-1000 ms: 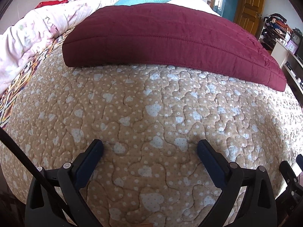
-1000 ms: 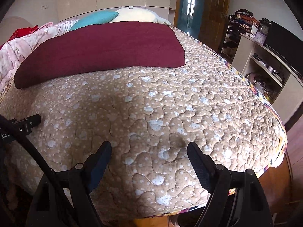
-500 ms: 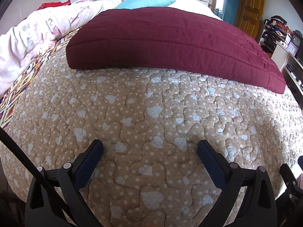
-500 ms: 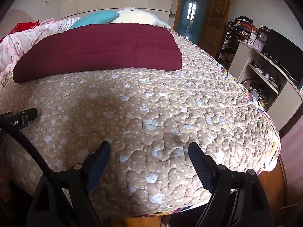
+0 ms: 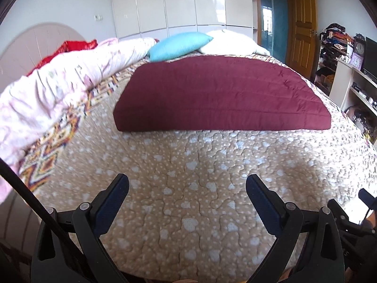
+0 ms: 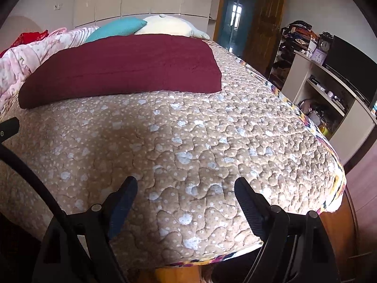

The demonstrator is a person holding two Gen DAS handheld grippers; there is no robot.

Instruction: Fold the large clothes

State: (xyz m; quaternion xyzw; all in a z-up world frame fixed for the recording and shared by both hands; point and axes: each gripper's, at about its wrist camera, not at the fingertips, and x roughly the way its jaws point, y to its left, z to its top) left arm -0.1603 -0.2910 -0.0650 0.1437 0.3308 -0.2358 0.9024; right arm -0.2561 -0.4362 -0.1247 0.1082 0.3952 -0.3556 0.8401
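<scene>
A folded maroon quilted garment (image 5: pixel 221 94) (image 6: pixel 122 63) lies flat across the far half of the bed, on a beige dotted quilt (image 5: pixel 188 176) (image 6: pixel 188 141). My left gripper (image 5: pixel 187 181) hovers open over the quilt's near part, well short of the garment, with nothing between its fingers. My right gripper (image 6: pixel 186 184) also stands open and empty above the quilt near the bed's foot corner. A bit of the left gripper's body (image 6: pixel 8 127) shows at the left edge of the right wrist view.
A pink floral duvet (image 5: pixel 47 101) is heaped along the bed's left side, with red cloth (image 5: pixel 68 49) behind it. A teal pillow (image 5: pixel 179 46) and a white pillow (image 5: pixel 231 42) lie at the head. White shelves with a TV (image 6: pixel 348 61) stand right of the bed.
The left gripper has risen and tipped up, so the garment looks farther away and more of the room shows. The right gripper has hardly moved. Both stay open.
</scene>
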